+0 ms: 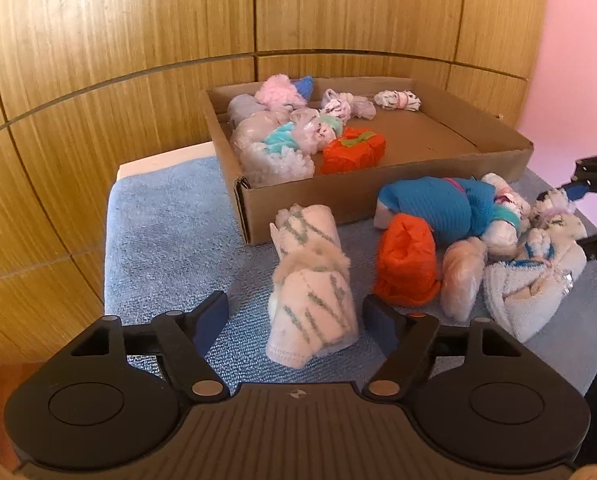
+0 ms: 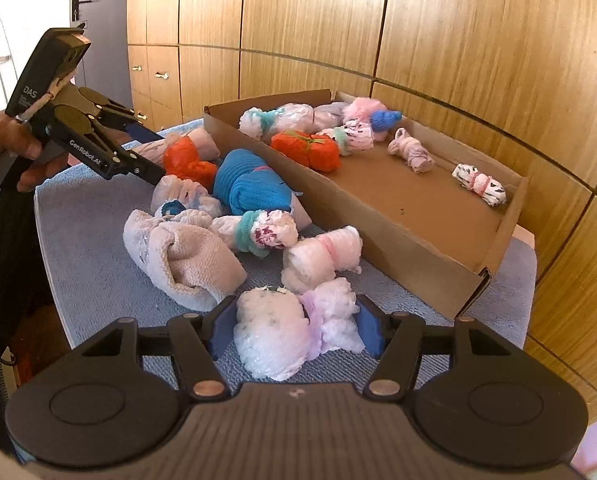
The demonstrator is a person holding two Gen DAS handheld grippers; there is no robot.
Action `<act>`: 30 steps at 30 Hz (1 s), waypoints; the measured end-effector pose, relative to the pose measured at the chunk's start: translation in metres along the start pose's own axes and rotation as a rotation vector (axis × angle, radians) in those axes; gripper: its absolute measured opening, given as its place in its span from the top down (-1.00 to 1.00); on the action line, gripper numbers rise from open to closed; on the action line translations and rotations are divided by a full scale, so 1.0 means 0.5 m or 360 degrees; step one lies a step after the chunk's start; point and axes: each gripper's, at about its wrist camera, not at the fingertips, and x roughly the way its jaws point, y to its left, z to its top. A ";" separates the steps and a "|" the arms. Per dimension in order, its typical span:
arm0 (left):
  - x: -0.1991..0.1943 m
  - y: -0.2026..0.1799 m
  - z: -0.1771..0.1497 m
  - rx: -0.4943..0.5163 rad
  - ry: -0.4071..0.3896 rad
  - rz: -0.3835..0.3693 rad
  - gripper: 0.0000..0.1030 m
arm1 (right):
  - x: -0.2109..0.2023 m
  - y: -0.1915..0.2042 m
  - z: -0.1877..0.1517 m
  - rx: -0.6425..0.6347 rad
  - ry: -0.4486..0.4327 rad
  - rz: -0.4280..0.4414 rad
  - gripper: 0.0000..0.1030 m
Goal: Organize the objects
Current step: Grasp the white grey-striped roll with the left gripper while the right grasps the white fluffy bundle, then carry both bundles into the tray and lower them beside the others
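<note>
A shallow cardboard box sits on a blue towel and holds several rolled sock bundles. More bundles lie loose in front of it. My left gripper is open around a white sock roll with grey-green stripes, its pads not touching it. An orange roll and a blue roll lie to its right. My right gripper has its pads against both sides of a fluffy white-and-pink bundle resting on the towel. The left gripper also shows in the right wrist view.
A wooden panelled wall stands behind the box. A beige towelling bundle, a teal-banded bundle and a pink fluffy bundle lie between the grippers. The towel's front edge drops off close by.
</note>
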 end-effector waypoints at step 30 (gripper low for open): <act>-0.002 -0.032 0.018 -0.0051 0.0006 0.0017 0.21 | -0.019 -0.001 -0.022 0.0148 -0.0037 -0.0083 -0.04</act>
